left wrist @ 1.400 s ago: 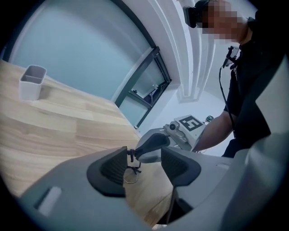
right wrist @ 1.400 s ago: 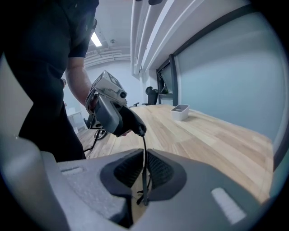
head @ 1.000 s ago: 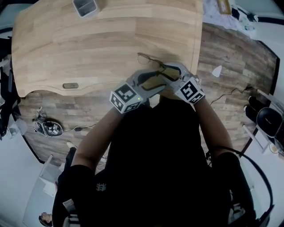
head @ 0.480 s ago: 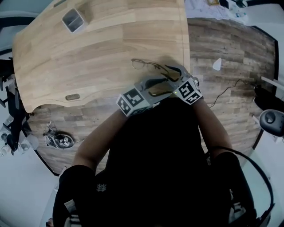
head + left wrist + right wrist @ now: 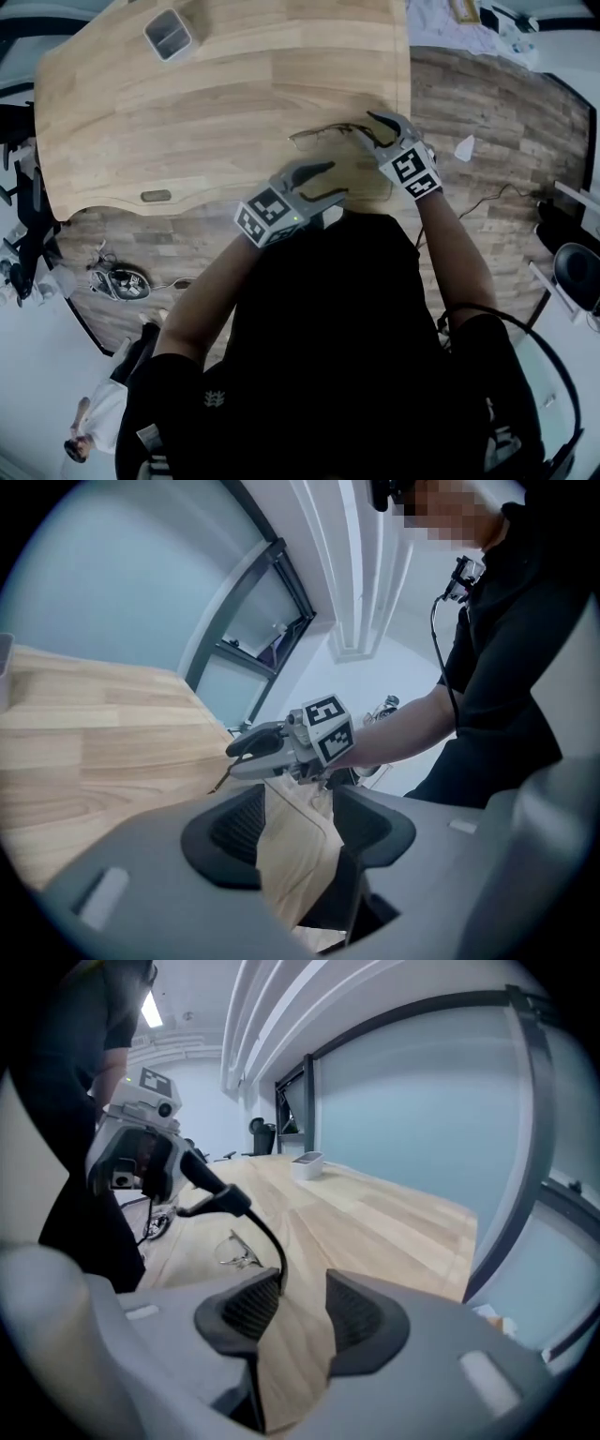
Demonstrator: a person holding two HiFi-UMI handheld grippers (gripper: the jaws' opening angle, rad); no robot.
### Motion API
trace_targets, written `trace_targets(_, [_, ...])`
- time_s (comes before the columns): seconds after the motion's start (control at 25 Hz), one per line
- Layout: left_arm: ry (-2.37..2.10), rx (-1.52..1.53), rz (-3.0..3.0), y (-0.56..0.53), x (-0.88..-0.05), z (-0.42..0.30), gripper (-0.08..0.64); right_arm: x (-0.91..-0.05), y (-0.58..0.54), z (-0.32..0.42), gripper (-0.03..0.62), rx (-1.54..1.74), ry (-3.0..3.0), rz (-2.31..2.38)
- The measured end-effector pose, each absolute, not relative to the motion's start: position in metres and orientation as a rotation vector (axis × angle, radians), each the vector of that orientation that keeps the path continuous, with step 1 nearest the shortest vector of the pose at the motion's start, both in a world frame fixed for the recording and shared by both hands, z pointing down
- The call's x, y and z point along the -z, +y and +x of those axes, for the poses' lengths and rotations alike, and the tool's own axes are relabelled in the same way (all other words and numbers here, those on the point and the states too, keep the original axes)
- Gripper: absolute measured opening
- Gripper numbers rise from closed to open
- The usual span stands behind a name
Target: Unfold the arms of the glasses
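Your left gripper point(image 5: 333, 180) gapes empty. Your right gripper point(image 5: 366, 125) is open too, with one arm of the glasses point(image 5: 321, 135) beside a pad, frames lying on the table point(image 5: 187, 112). The far grey two-compartment bin's point(image 5: 169, 35) contents are unclear

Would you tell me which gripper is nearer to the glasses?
Right. The right gripper is beside the glasses' end; the left gripper sits back, near the table's edge.

Thin, dark wire-rimmed glasses point(image 5: 314, 137) with clear lenses are seen lying on the light wooden table point(image 5: 187, 103) near its right edge, one slim arm stretched out to the right.
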State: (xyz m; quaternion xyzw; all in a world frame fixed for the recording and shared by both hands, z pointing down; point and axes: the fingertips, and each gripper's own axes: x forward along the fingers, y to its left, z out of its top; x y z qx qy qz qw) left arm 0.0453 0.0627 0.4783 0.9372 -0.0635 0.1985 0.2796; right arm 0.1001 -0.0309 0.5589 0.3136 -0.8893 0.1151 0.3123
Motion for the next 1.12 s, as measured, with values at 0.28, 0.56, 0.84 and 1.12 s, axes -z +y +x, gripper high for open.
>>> trace_targets(0.28, [-0.534,-0.712,2.512,-0.011,-0.508,0.002,0.215,-0.562,-0.072,0.114,0.147,-0.333,-2.253,0.981])
trace_targets(0.56, [-0.614,-0.867,2.457,-0.038,-0.557,0.016,0.184,-0.561,-0.013,0.106,0.146,-0.418,-2.267,0.997])
trace_targets(0.84, [-0.618,-0.961,2.438,-0.045,-0.583,0.024,0.106,-0.55,-0.006,0.113,0.146,-0.38,-2.261,1.178])
trace_targets(1.12, [-0.513,-1.03,2.437,-0.044,-0.599,0.039,0.104,-0.552,-0.012,0.114,0.146,-0.424,-2.243,1.251])
